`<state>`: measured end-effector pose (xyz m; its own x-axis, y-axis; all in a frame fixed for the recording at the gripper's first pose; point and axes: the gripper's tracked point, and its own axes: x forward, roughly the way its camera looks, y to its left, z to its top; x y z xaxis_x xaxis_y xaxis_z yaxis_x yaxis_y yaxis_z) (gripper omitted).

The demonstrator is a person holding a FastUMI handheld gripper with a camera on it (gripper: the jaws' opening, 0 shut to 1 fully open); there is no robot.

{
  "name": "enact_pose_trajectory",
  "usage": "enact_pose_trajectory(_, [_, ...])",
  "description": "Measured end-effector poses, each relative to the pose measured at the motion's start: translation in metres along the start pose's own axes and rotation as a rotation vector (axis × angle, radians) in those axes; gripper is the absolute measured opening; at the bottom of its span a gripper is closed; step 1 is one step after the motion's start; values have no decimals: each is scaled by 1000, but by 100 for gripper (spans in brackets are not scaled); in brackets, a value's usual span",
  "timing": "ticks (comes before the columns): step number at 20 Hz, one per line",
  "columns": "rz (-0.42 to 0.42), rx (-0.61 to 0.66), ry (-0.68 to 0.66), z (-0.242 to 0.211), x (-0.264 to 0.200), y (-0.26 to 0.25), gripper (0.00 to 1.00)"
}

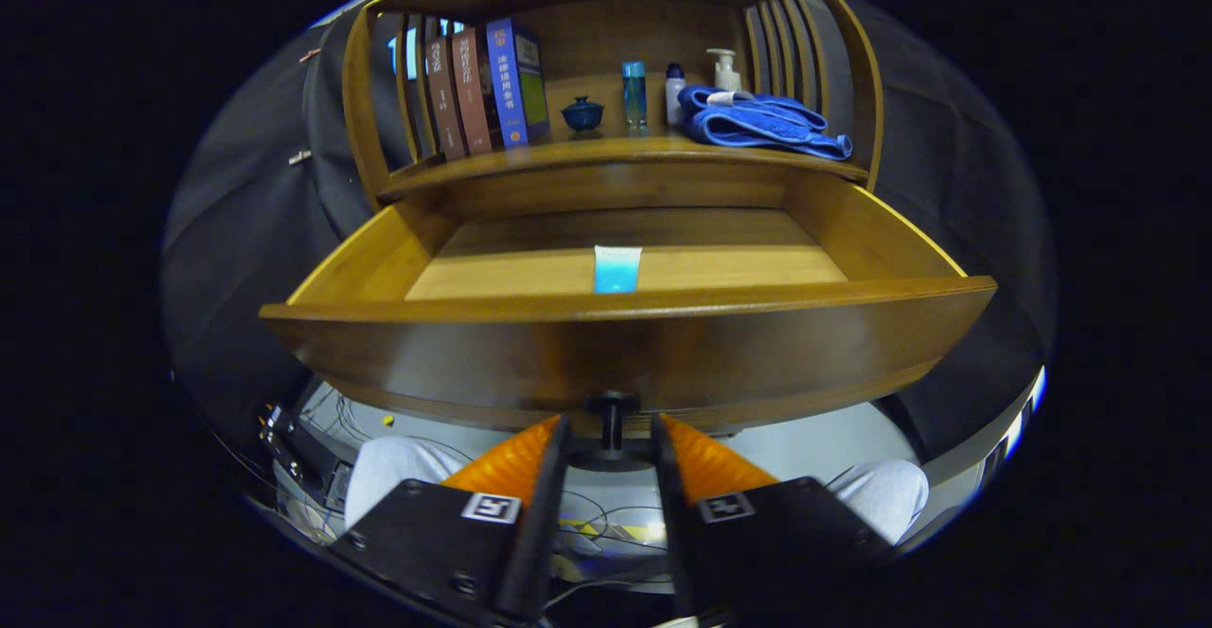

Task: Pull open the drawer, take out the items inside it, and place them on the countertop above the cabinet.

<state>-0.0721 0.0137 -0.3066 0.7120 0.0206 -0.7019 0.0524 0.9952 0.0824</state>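
Observation:
The wooden drawer [625, 353] stands pulled far out toward me. On its floor, just behind the front panel, lies a blue and white tube [616, 270], beyond my fingers. The drawer's dark knob [612, 412] sticks out of the front panel. My gripper [611, 421] is below the drawer front, with a finger pressing on each side of the knob. The countertop [606, 151] above the cabinet sits behind the open drawer.
On the countertop stand upright books [483, 88], a small blue lidded cup [582, 114], a blue bottle [633, 93], a white bottle [674, 93], a pump bottle [725, 69] and a folded blue towel [762, 121]. A person's knees [398, 472] and cables show below the drawer.

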Motion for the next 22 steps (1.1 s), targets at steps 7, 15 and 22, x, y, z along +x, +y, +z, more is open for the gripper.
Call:
enact_pose_trajectory(7, [-5,10,-88,67,-43,2,100])
enact_pose_trajectory(15, [53,18,5,134,23,25,100])
enact_pose_trajectory(22, [26,-11,221,129,104,23,100])
